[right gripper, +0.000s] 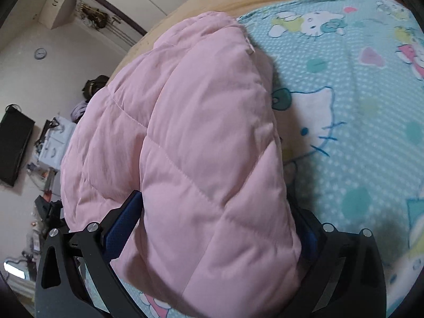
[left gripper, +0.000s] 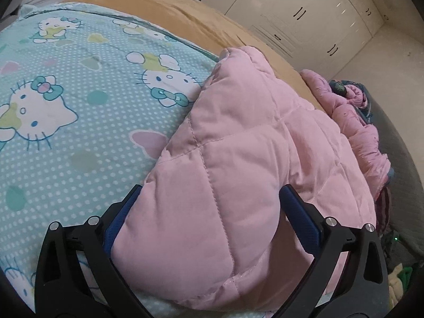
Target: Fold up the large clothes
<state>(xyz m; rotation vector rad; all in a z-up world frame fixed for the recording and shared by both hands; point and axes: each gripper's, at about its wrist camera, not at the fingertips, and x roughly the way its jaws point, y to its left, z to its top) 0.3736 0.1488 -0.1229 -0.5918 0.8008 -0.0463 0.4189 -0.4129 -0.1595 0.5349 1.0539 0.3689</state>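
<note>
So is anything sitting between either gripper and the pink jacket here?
Nothing visible does. The pink quilted jacket already bulges between the left gripper fingers, and likewise fills the right gripper. It lies on the cartoon-cat bedsheet, with no other item in between.

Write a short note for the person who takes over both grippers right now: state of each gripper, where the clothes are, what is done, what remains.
Left gripper: jaws wide, a thick fold of the pink quilted jacket sits between them; whether they are pressing it I cannot tell.
Right gripper: the same, jaws around a padded part of the jacket.
The jacket lies bunched on the cartoon-cat bedsheet. More crumpled pink clothing waits at the bed edge beyond it.
Done: the jacket looks partly folded over itself.
Left: finish and flatten this fold, then probably the other pile.
</note>
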